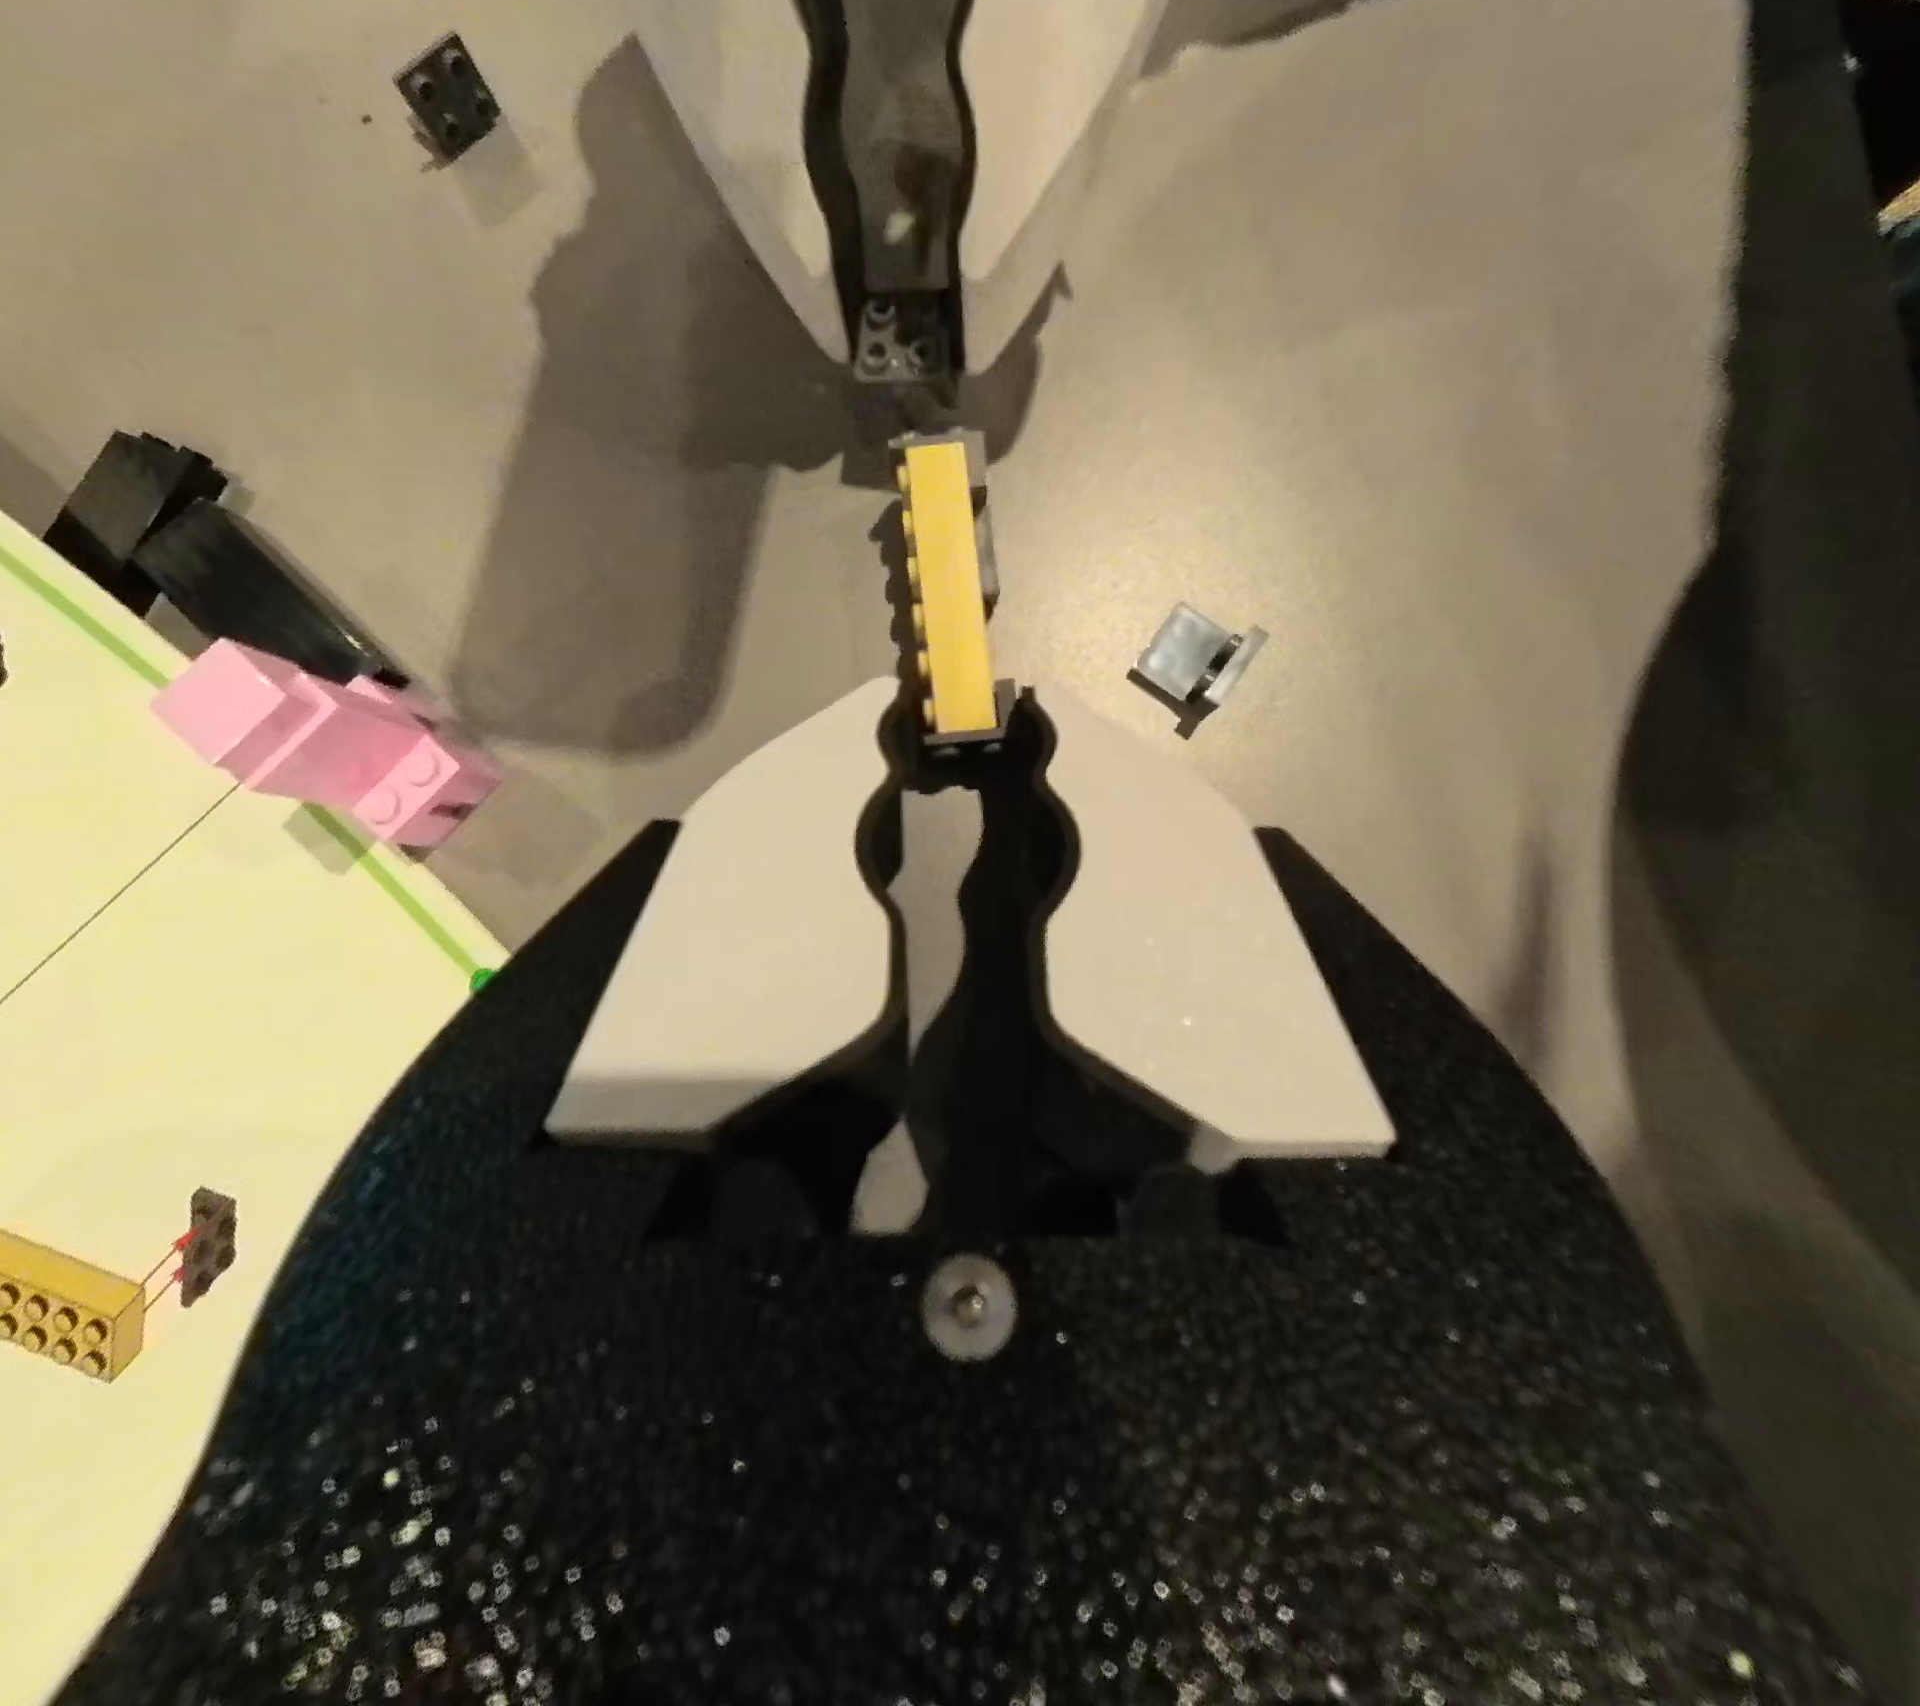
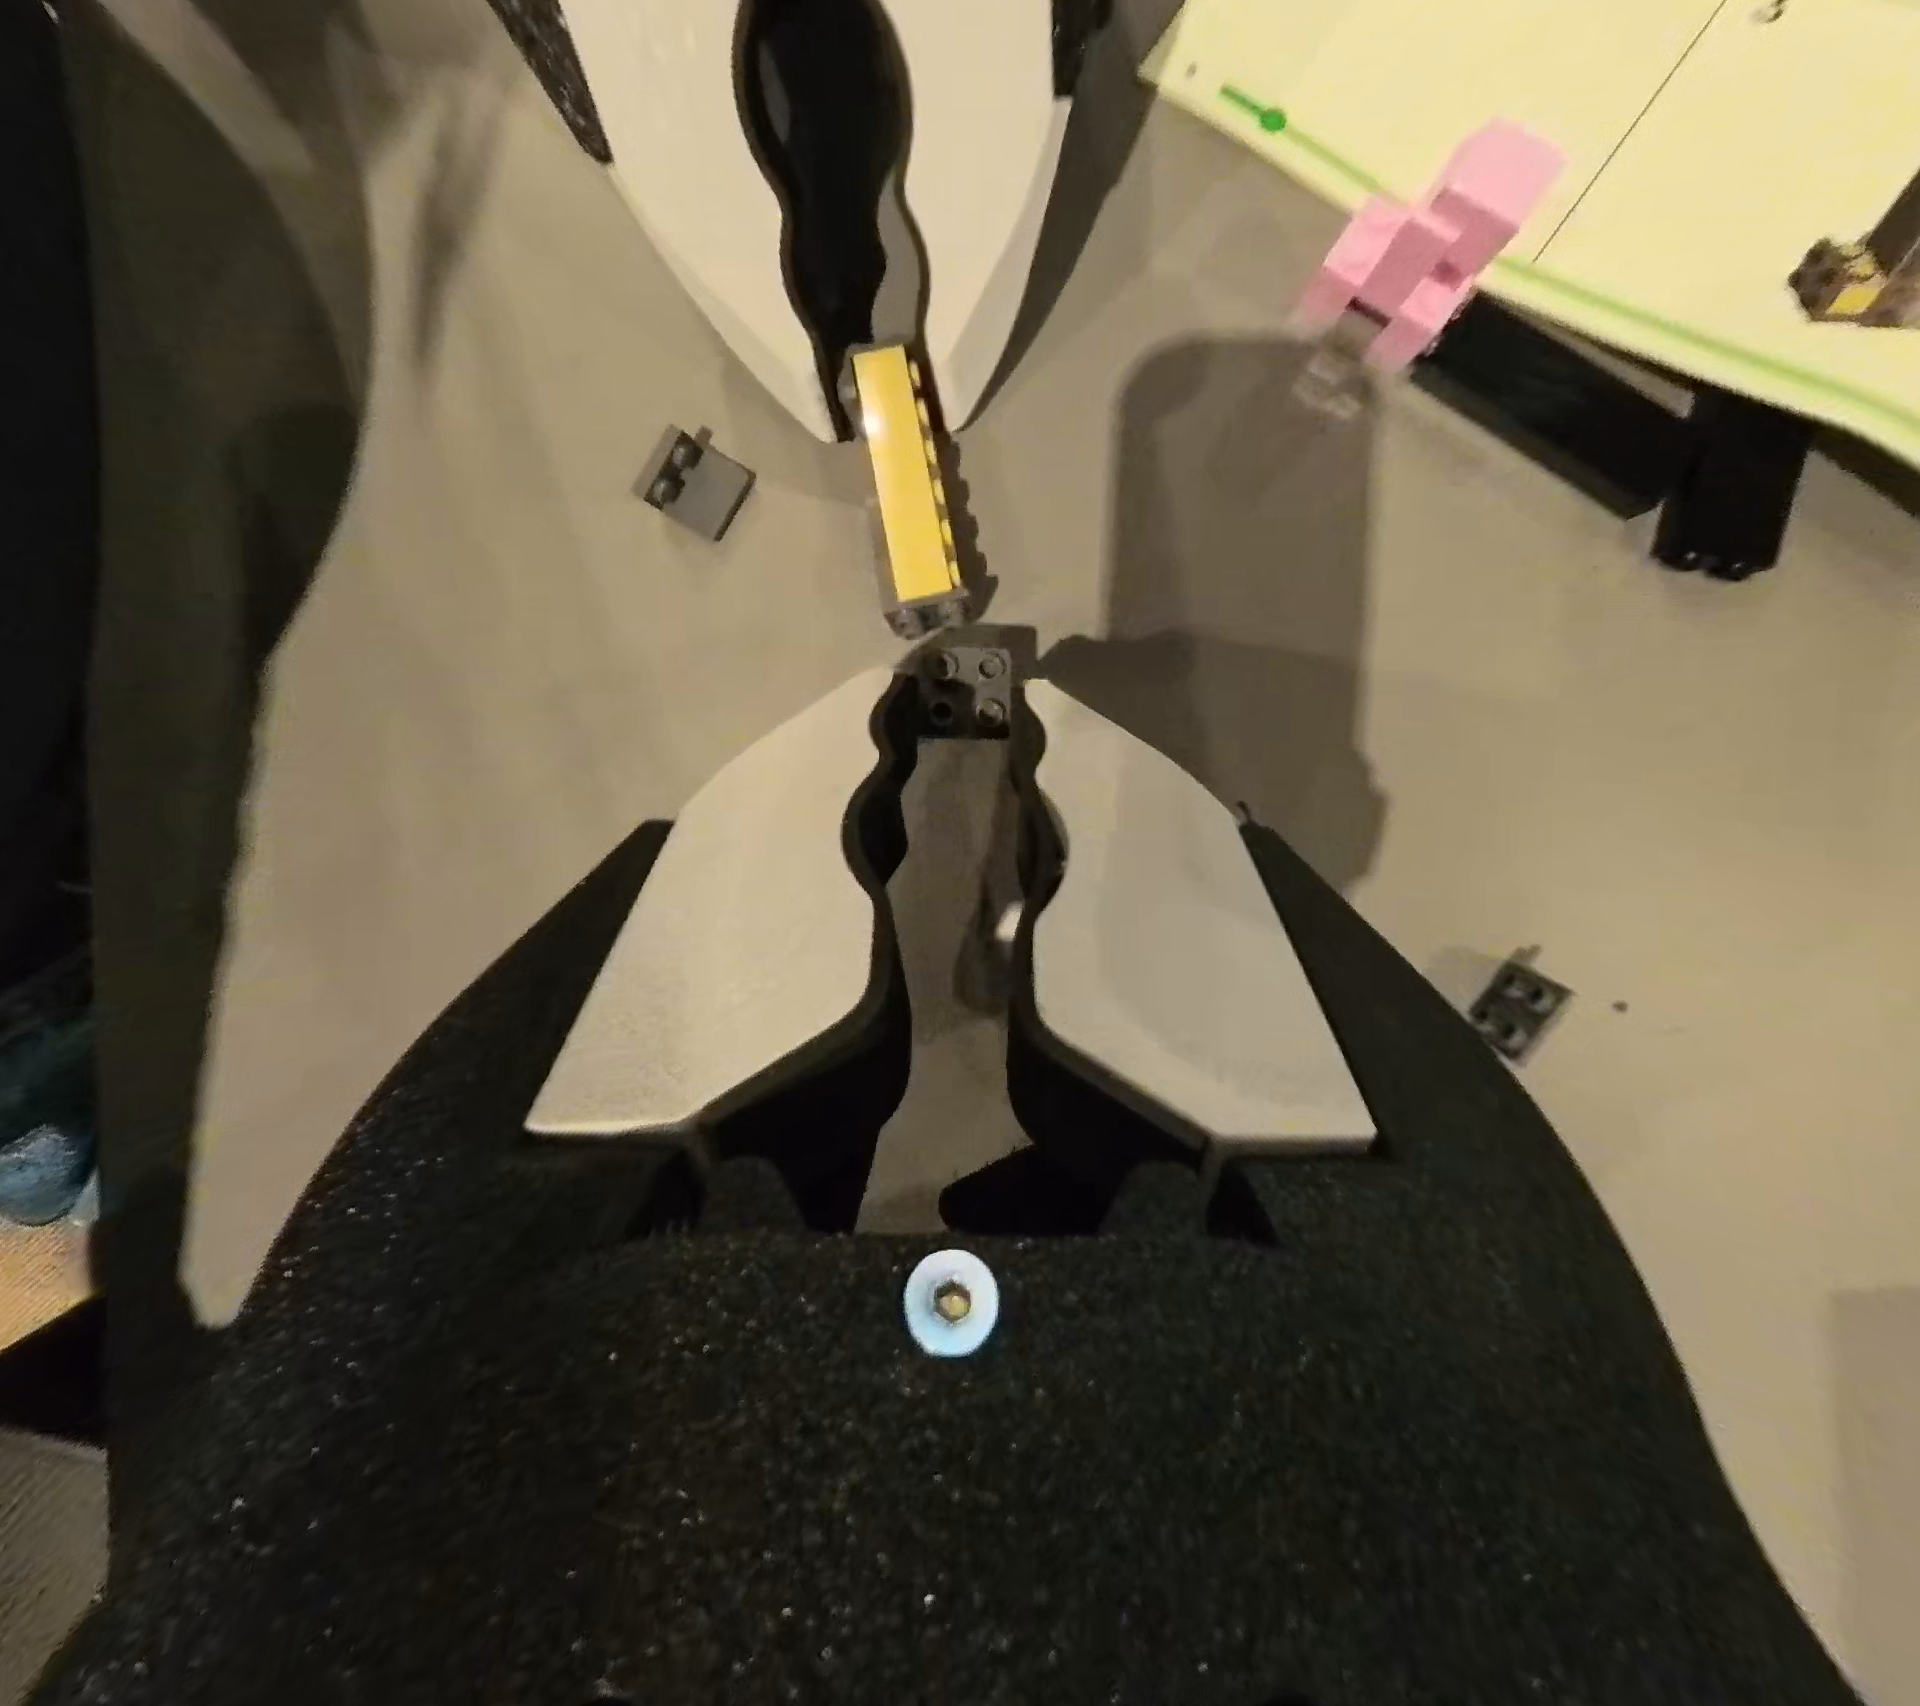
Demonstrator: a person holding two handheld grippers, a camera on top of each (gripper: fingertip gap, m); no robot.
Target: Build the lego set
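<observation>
My left gripper [image 1: 961, 726] is shut on one end of a long yellow brick [image 1: 945, 586] that has grey pieces on it and points away from me on its side. My right gripper [image 2: 966, 700] is shut on a small dark grey 2x2 plate [image 2: 968, 688]. The two grippers face each other tip to tip. The plate sits just off the far end of the yellow brick [image 2: 914, 482], with a small gap or light touch that I cannot tell apart. In the left wrist view the plate [image 1: 899, 342] shows between the right gripper's fingers.
An instruction sheet [image 1: 156, 981] lies at the left with a pink brick figure [image 1: 322, 742] on its edge. Black bricks [image 1: 208, 555] sit behind it. A loose dark 2x2 plate [image 1: 449, 96] and a light grey hinge piece [image 1: 1195, 664] lie on the grey table [image 1: 1351, 409]. Spacing between my two grippers at the tips: around 6 cm.
</observation>
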